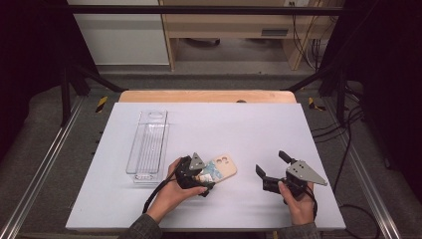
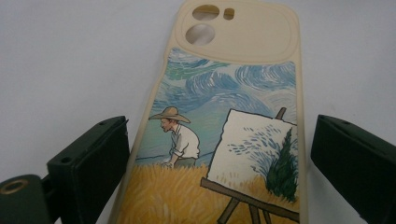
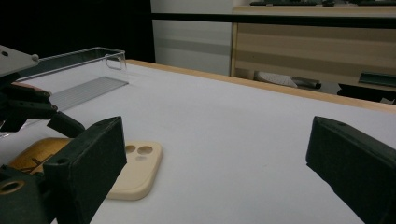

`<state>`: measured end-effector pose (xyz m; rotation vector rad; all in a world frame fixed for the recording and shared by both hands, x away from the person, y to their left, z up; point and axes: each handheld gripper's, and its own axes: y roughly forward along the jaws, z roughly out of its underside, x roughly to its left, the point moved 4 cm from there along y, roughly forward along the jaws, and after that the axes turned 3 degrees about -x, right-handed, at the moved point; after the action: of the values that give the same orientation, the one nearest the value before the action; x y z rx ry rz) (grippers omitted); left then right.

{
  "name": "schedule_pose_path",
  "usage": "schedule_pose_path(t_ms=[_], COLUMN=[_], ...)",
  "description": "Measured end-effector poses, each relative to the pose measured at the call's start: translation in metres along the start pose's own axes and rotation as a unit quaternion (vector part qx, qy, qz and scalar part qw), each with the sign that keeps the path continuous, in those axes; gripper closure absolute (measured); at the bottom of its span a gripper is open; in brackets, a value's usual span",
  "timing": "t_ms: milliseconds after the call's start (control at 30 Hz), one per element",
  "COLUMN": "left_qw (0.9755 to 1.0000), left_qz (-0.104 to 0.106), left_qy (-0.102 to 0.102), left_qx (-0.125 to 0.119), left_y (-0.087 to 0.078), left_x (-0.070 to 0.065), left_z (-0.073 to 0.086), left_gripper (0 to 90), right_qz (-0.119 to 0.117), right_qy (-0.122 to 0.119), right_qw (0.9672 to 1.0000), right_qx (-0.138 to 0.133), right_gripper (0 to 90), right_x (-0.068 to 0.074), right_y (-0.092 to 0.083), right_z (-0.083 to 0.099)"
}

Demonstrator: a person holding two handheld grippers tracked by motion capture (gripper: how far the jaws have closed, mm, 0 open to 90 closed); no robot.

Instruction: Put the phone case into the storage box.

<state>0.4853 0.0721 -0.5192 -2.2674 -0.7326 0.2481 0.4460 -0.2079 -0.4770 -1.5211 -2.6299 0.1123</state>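
Phone case (image 2: 224, 116) lies flat btwn left gripper's (image 2: 219, 158) 2 spread fingers (image 2: 88, 163), untouched

Looking like a lab recording bay: white surface (image 1: 259, 124) sitting on a wooden top inside a frame of black metal bars (image 1: 199, 9), dark curtains (image 1: 30, 59) hanging at both sides, aluminium rails (image 1: 37, 174) running along the grey floor, cables (image 1: 343, 149) trailing at the right, yellow-black hazard tape (image 1: 101, 103) marking the corners, plain wooden furniture (image 1: 234, 30) standing behind.
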Motion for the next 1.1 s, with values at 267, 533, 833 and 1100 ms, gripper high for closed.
schedule_pose_path(t_ms=[267,533,833,1100], left_qw=[0.9999,0.9999,0.9999,0.9991], left_qz=[0.000,0.005,0.011,0.010], left_qy=[-0.005,-0.009,-0.005,-0.009], left_qx=[0.012,0.011,0.004,-0.041], left_y=[0.0027,0.0017,-0.0017,-0.0071], left_x=[0.0023,0.0025,0.0011,0.0015], left_z=[0.0029,0.0034,0.0047,0.0075], left_gripper=[4.8,6.1,10.4,11.3], right_qz=[0.000,0.001,0.004,0.006], right_qy=[-0.001,-0.002,-0.006,-0.006], right_qw=[1.0000,1.0000,1.0000,0.9999], right_qx=[0.000,0.001,0.006,0.012], right_gripper=[4.9,4.9,4.9,4.9], right_x=[-0.0006,-0.0004,-0.0012,-0.0003], right_y=[0.0001,0.0009,0.0006,0.0031], right_z=[0.0001,0.0001,0.0014,0.0028])
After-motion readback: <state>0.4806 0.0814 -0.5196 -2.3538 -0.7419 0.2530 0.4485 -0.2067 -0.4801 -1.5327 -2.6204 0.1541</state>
